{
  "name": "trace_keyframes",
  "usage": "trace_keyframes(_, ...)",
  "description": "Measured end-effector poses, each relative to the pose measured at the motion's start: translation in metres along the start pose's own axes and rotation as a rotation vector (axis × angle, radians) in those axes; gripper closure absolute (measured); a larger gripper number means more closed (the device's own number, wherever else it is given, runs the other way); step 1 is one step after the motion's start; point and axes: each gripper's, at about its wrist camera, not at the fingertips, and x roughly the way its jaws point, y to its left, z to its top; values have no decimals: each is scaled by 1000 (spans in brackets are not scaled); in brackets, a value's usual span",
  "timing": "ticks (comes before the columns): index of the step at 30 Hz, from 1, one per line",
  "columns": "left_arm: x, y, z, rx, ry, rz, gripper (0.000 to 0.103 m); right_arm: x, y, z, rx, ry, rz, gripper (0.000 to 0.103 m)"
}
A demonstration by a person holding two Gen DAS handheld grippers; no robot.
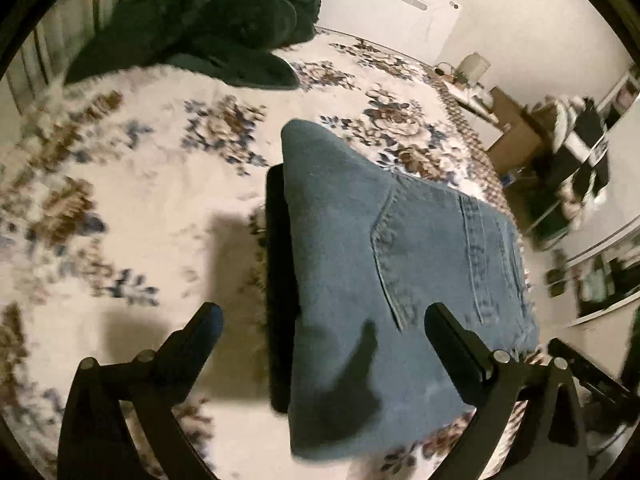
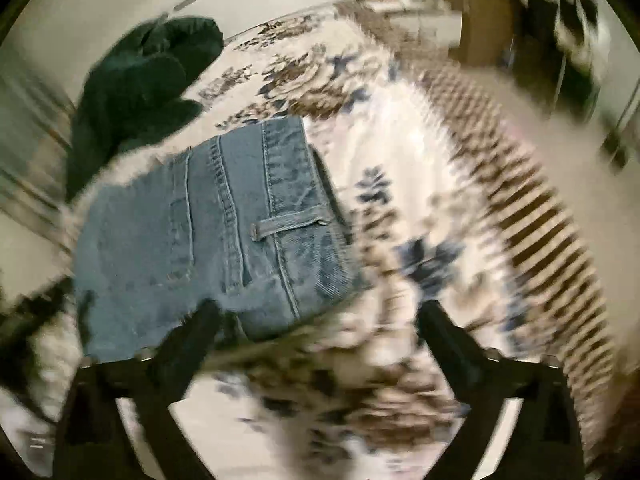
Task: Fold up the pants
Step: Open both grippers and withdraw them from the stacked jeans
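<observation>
Floral bedspread [image 1: 132,184], dark green garment [image 1: 208,20]

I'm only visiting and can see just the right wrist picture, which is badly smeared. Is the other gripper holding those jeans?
Observer: No. The left gripper is open with nothing between its fingers. The folded jeans lie below it on the flowered blanket.
Operator: Which side of the jeans faces up?
Observer: The left wrist view shows a back pocket with a pointed bottom seam, so the seat side is up.
Operator: Is anything under them?
Observer: A black layer sticks out along one long edge. I cannot tell what it is.
</observation>
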Motion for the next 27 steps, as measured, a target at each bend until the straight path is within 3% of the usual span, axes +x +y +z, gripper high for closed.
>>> trace_keyframes(3,-29,-17,-13,33,-33,42,0,-41,18,-11,-87,-73,-89,0)
trace_keyframes(11,-133,-74,-55,75,-139,171,0,-169,30,-53,-137,-190,-82,0)
trace_keyframes(19,-249,-125,-109,92,-265,208,0,-312,27,-104,-192,-319,-64,0)
trace_keyframes(27,-331,-158,-159,84,-354,215,0,-442,11,-158,-234,-417,-1,0)
